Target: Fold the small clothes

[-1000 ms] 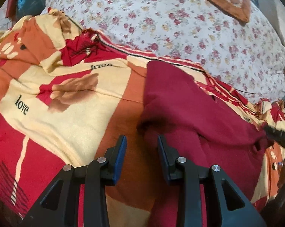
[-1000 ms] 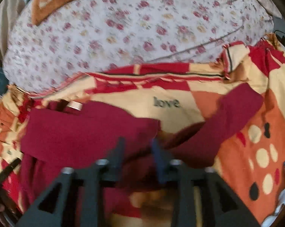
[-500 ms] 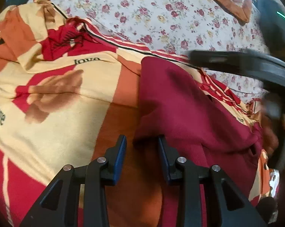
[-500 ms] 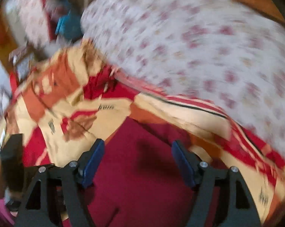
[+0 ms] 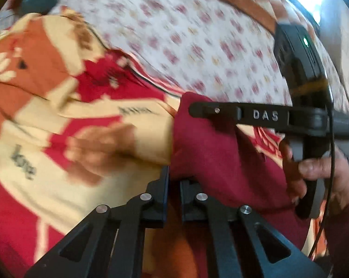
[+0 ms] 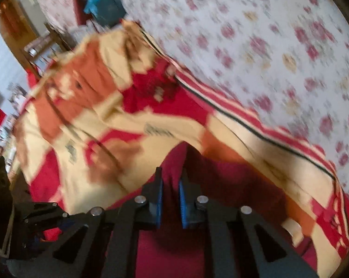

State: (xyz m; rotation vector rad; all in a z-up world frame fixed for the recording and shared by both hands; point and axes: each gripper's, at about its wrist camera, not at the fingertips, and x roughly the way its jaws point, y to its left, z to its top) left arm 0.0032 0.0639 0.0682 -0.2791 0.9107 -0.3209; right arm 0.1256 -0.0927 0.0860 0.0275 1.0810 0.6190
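A dark red small garment [image 5: 220,157] lies on a red, orange and cream blanket [image 5: 58,127]. My left gripper [image 5: 173,180] is shut on the garment's near left edge. My right gripper [image 6: 171,183] is shut on the garment's far left edge [image 6: 174,162]. In the left wrist view the right gripper [image 5: 197,110] reaches in from the right over the garment's far corner, held by a hand [image 5: 318,176]. Both views are blurred by motion.
A white bedsheet with red flowers [image 5: 186,34] covers the bed behind the blanket. An orange patterned pillow [image 5: 250,7] lies at the far right. A blue bag [image 6: 105,4] and furniture [image 6: 42,44] stand beyond the bed's left end.
Both grippers have closed on the garment's left edge. The right gripper swung over from the sleeve side to the far left corner, first opening wide, then shutting.
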